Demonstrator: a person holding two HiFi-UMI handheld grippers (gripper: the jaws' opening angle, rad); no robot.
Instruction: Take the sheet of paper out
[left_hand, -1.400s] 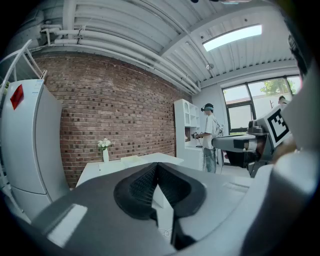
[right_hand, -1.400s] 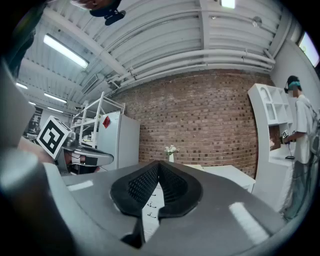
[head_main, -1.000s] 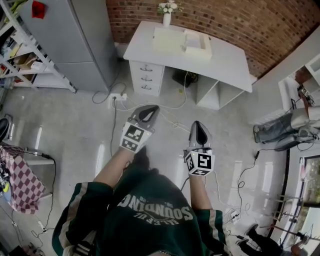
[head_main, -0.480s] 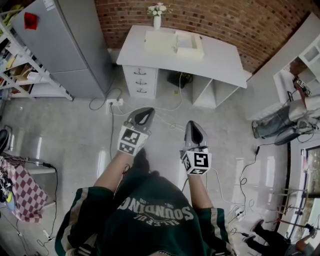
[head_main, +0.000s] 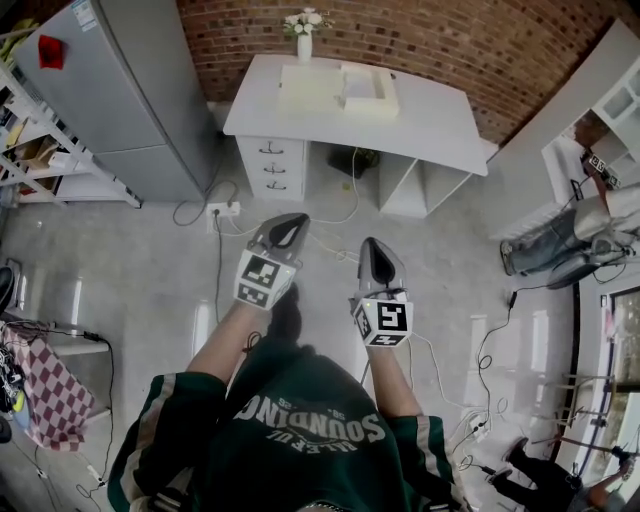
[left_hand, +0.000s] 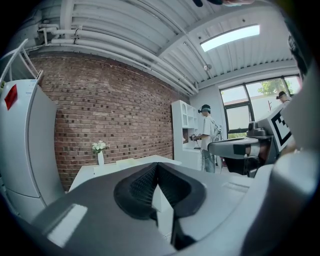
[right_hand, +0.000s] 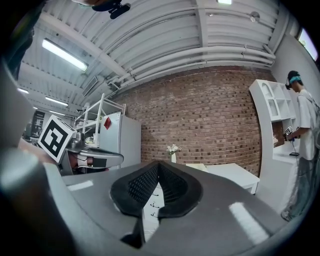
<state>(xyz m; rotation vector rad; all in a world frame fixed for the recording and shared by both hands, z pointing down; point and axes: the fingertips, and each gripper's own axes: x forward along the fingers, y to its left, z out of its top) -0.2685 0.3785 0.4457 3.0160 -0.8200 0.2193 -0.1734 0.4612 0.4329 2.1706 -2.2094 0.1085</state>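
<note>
Both grippers are held out level over the floor, pointing at a white desk (head_main: 440, 120) some way ahead. On the desk lie a pale cream flat thing (head_main: 308, 85) and a white box-like thing (head_main: 368, 90); no single sheet of paper can be made out from here. My left gripper (head_main: 288, 219) is shut with nothing in it, its ribbed pads meeting at the tip (left_hand: 156, 165). My right gripper (head_main: 371, 243) is beside it, also shut and empty (right_hand: 159, 163). A vase of white flowers (head_main: 304, 35) stands at the desk's back edge.
A drawer unit (head_main: 270, 165) sits under the desk's left end. A tall grey cabinet (head_main: 120, 90) and a shelf rack (head_main: 40, 150) stand left. Cables (head_main: 225, 215) trail across the floor. A person (head_main: 560, 255) is at the right, a checkered cloth (head_main: 40, 370) at far left.
The desk has slid left in the head view and looks a little nearer. Both grippers stayed shut; the right one drifted slightly left in the picture.
</note>
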